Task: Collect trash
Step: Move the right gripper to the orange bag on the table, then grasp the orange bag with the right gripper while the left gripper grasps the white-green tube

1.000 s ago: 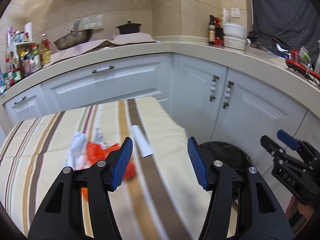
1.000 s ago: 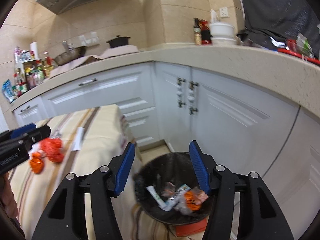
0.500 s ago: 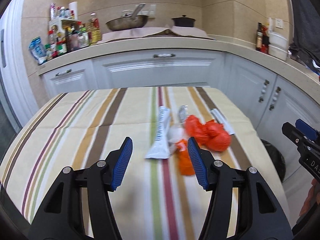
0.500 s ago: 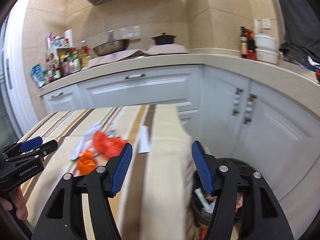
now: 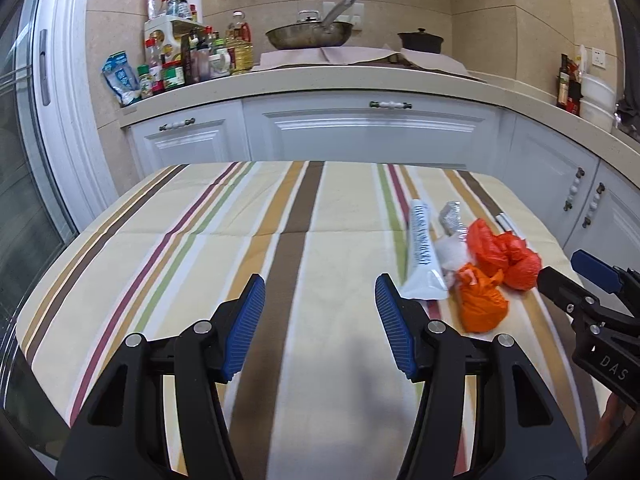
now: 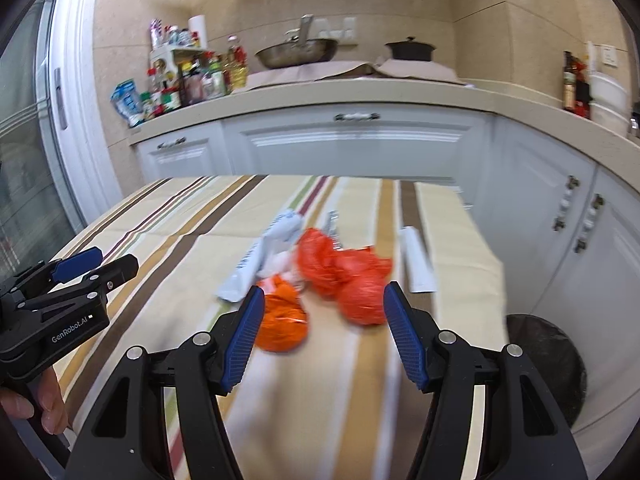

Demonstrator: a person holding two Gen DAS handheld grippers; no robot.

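- Left wrist view: the left gripper (image 5: 320,312) hangs over bare striped cloth (image 5: 192,248), its fingers moderately wide with nothing between them.
- The trash sits in one cluster toward the right side of the table: a white tube (image 5: 421,256), a foil wrapper (image 5: 451,216), a white wad (image 5: 450,254), a red bag (image 5: 506,256) and an orange bag (image 5: 482,300), all touching or just beside one another.
- The right gripper (image 5: 576,276) shows at the right edge, near the red bag.
- Right wrist view: the right gripper (image 6: 324,332) points at the pile, fingers moderately wide and empty — the orange bag (image 6: 282,324) lies just ahead of the left finger, the red bag (image 6: 348,280) ahead of the gap.
- A flat white packet (image 6: 416,264) lies apart near the table's right edge; the black bin (image 6: 548,364) stands on the floor below that edge.
- The left gripper (image 6: 96,268) is visible at left, apparently open; a hand (image 6: 36,404) grips its handle.
- Judgement: the step is an approach to pick one bag. Best done by centring the fingers on a single bag, coming down low, and closing on the bunched part — crumpled plastic is soft and may slip or drag its neighbours.
- View is motion-blurred; finer detail cannot be told.
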